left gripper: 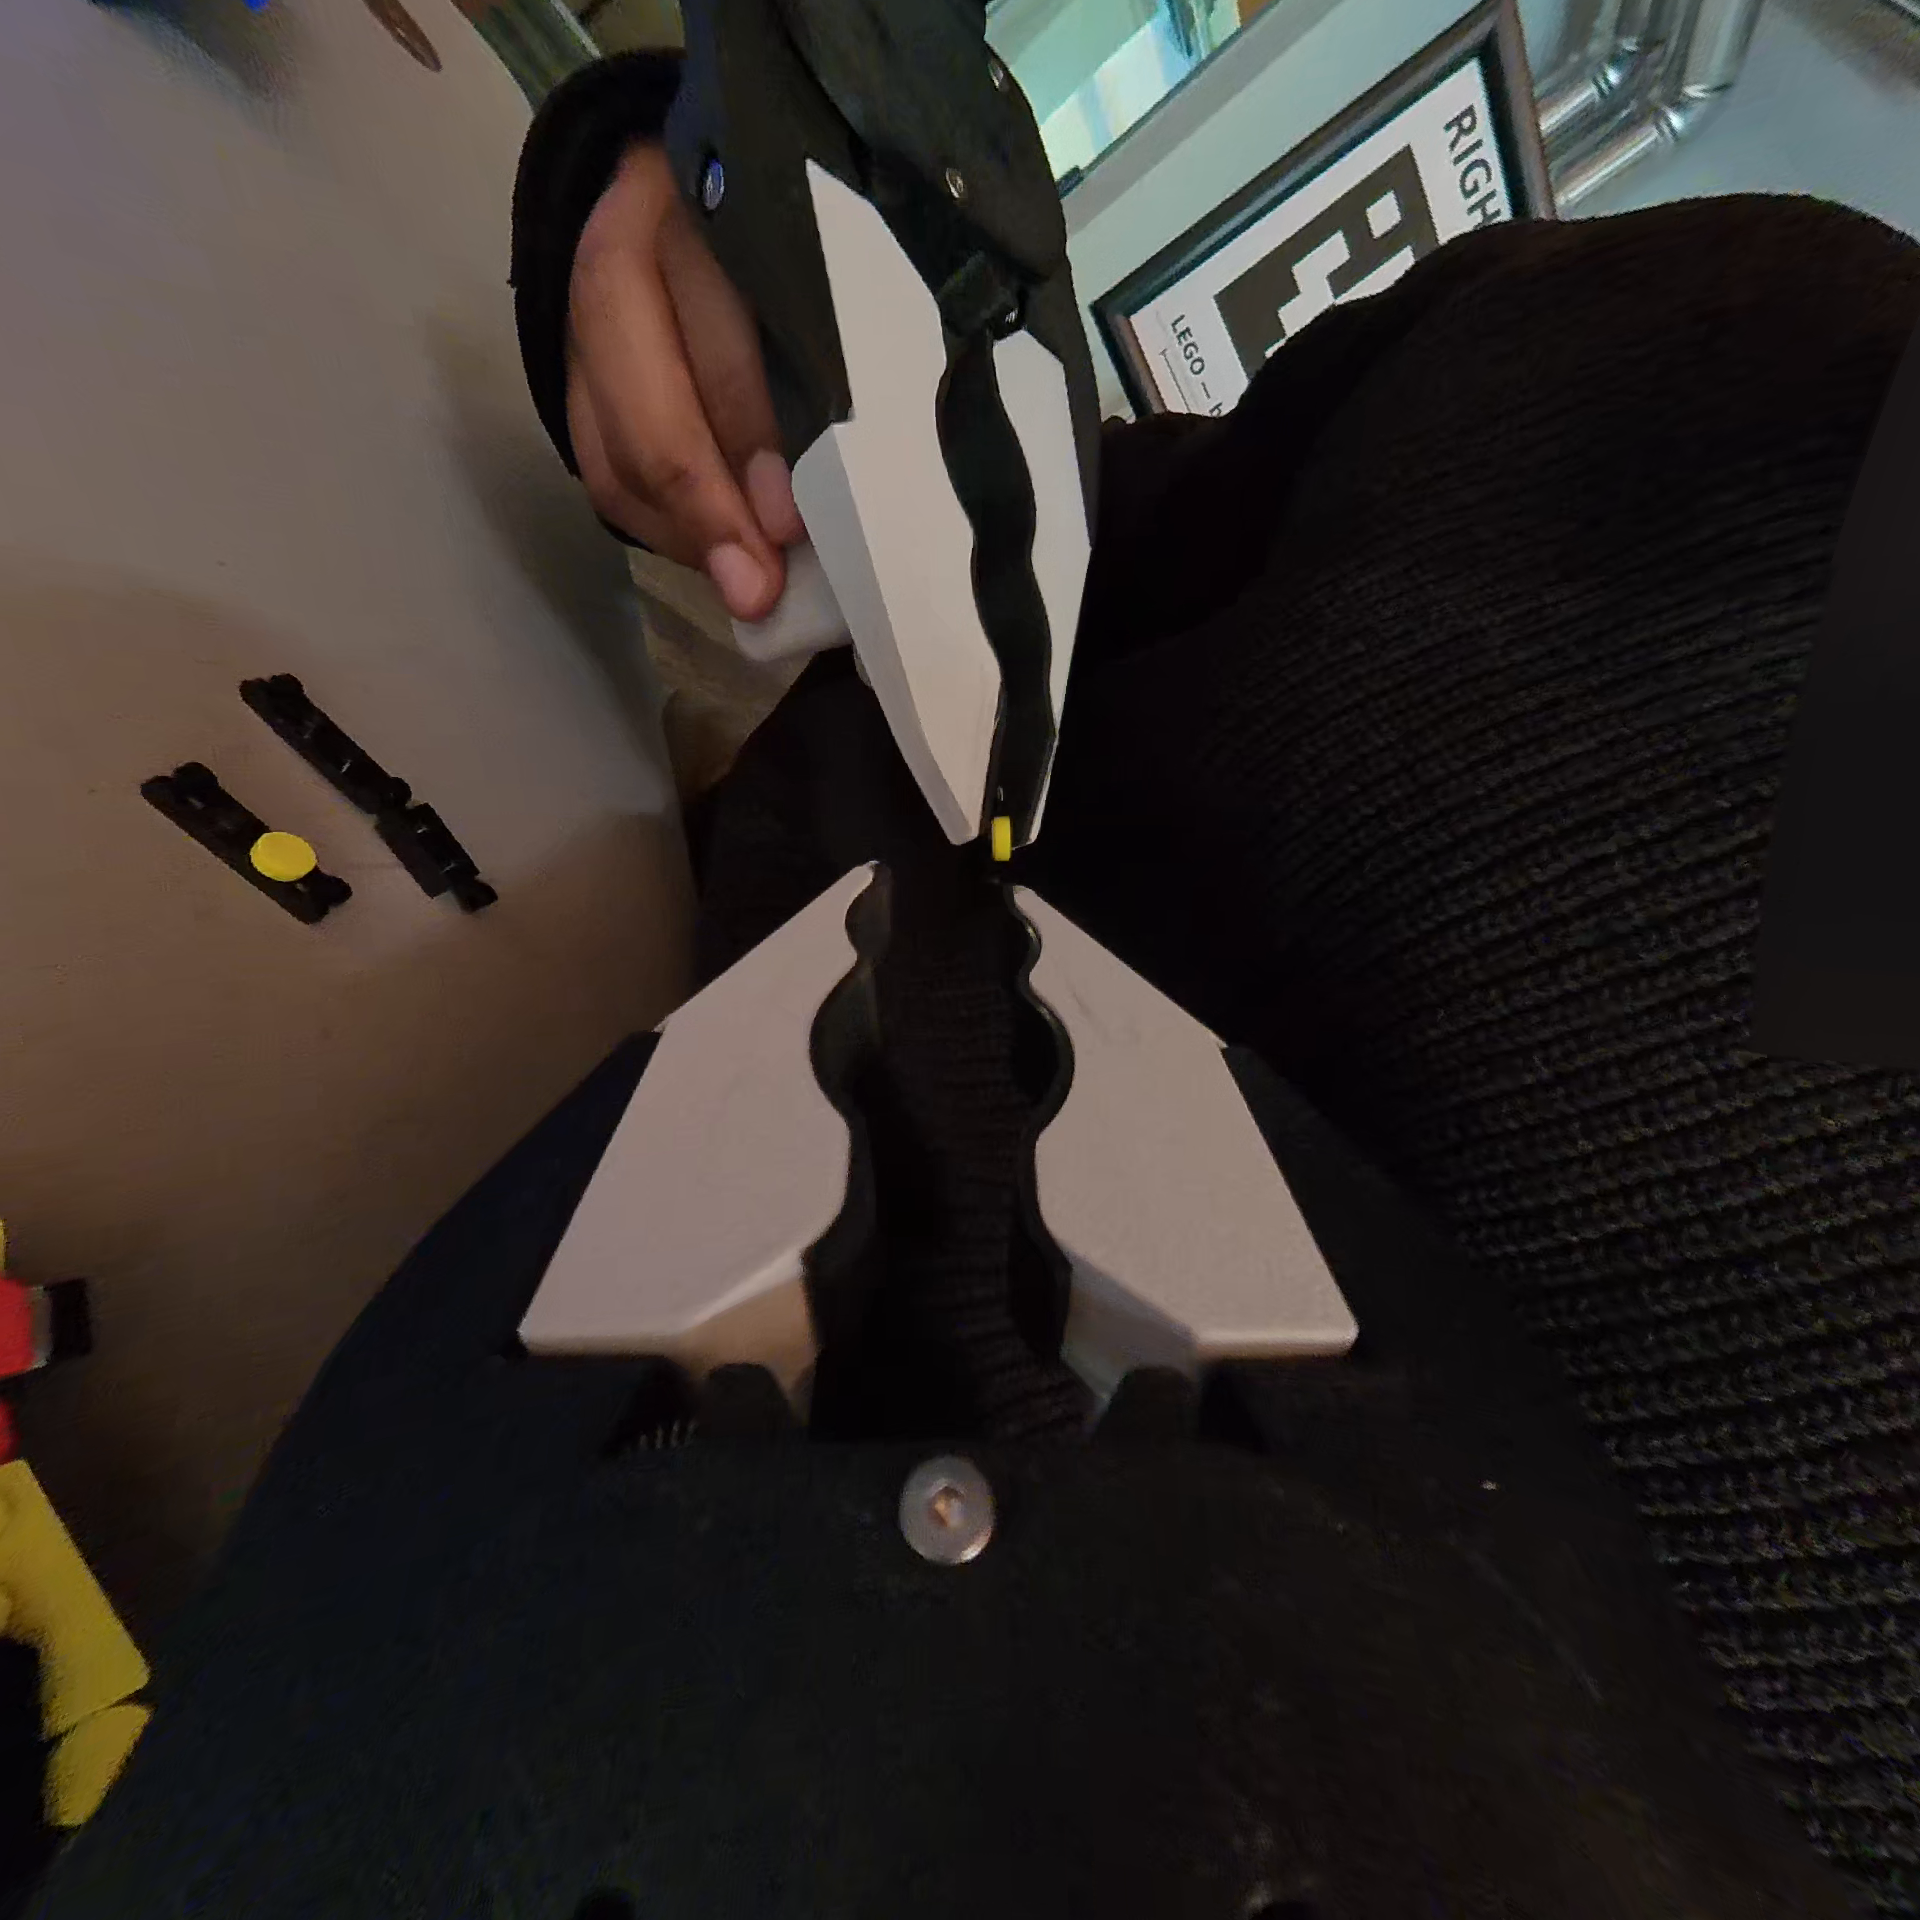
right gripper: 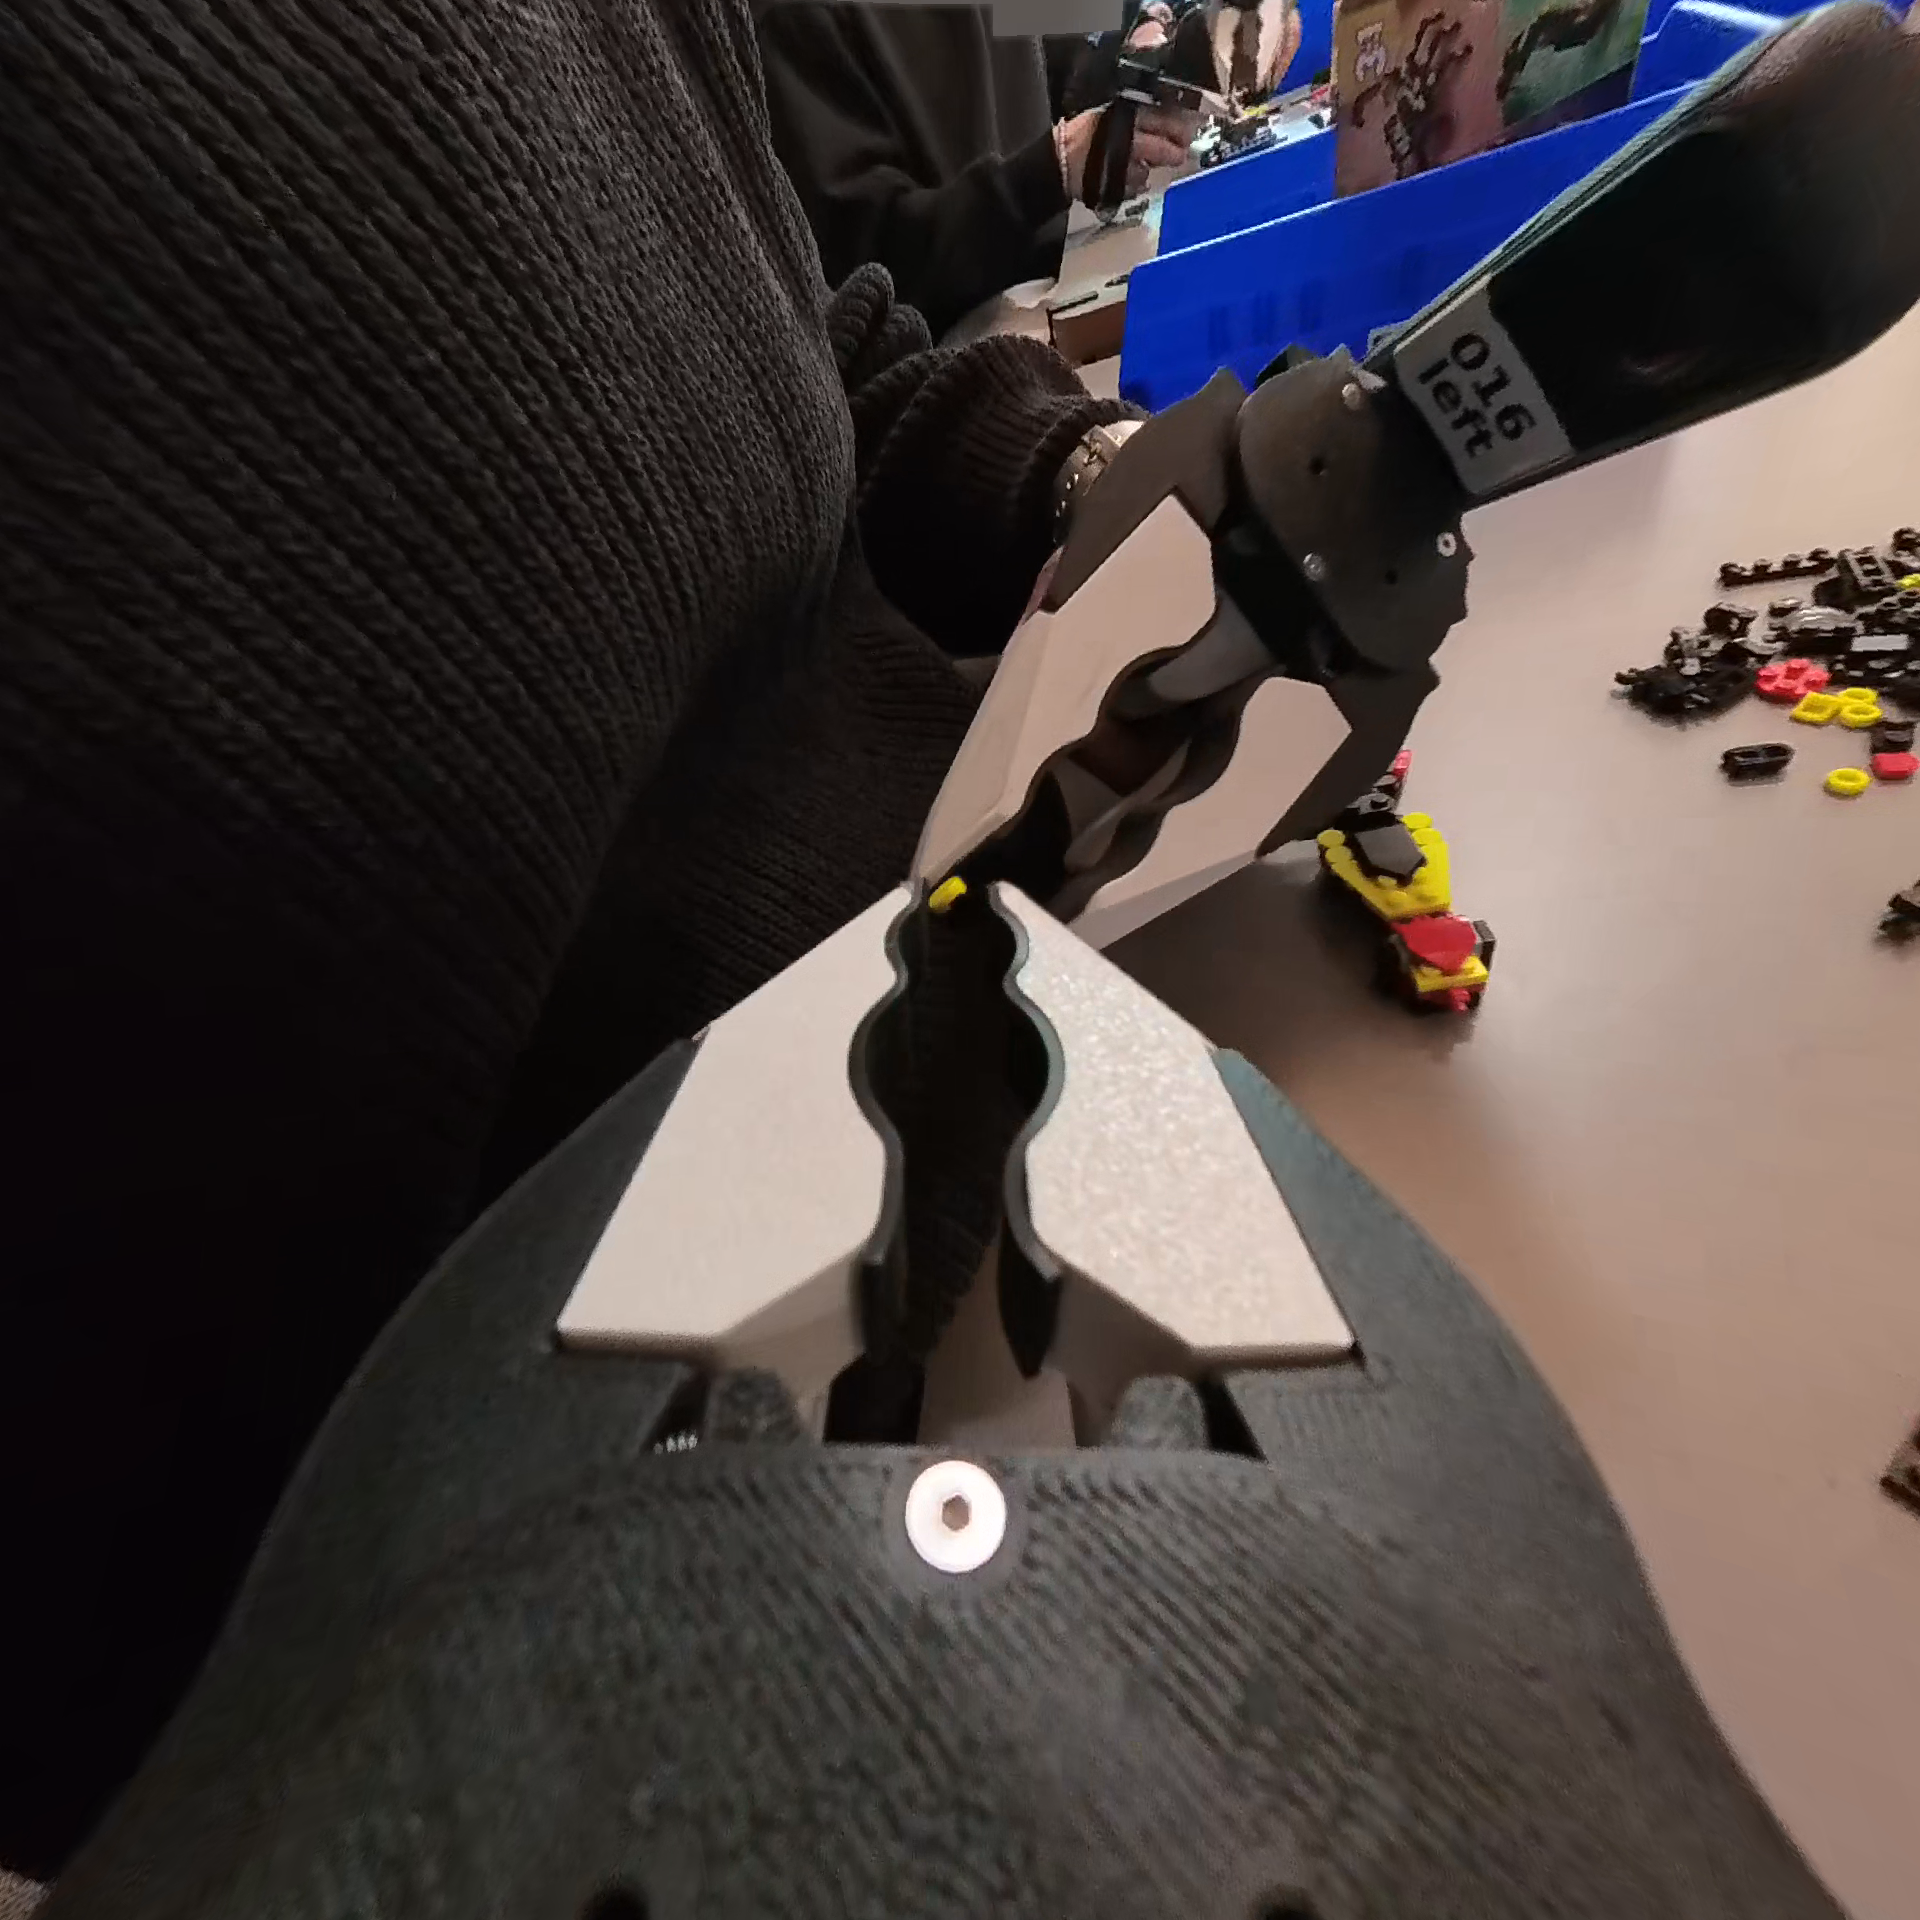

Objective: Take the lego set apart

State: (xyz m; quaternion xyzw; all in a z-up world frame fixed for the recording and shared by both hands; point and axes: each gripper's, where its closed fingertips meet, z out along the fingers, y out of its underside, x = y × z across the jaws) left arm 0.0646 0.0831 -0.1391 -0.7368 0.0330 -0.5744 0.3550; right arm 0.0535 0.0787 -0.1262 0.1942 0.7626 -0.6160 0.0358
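My right gripper (right gripper: 956, 891) is shut on a small yellow round piece (right gripper: 945, 891), held in the air in front of a person's black sweater. In the left wrist view it comes down from above with the yellow piece (left gripper: 1001, 837) at its tips. My left gripper (left gripper: 948, 883) is open, its tips just below that piece; I cannot tell if they touch it. Its fingers (right gripper: 1039, 707) stand apart in the right wrist view. The yellow, red and black lego car (right gripper: 1403, 914) stands on the table (right gripper: 1558, 1143) to the right.
Two black lego strips (left gripper: 364, 790) lie on the table, one with a yellow round piece (left gripper: 283, 854) on it. A pile of loose black, red and yellow pieces (right gripper: 1808, 665) lies at the far right. Blue bins (right gripper: 1351, 239) stand behind. The black sweater (right gripper: 416, 623) fills the left. My left and right fingertips are right by each other.
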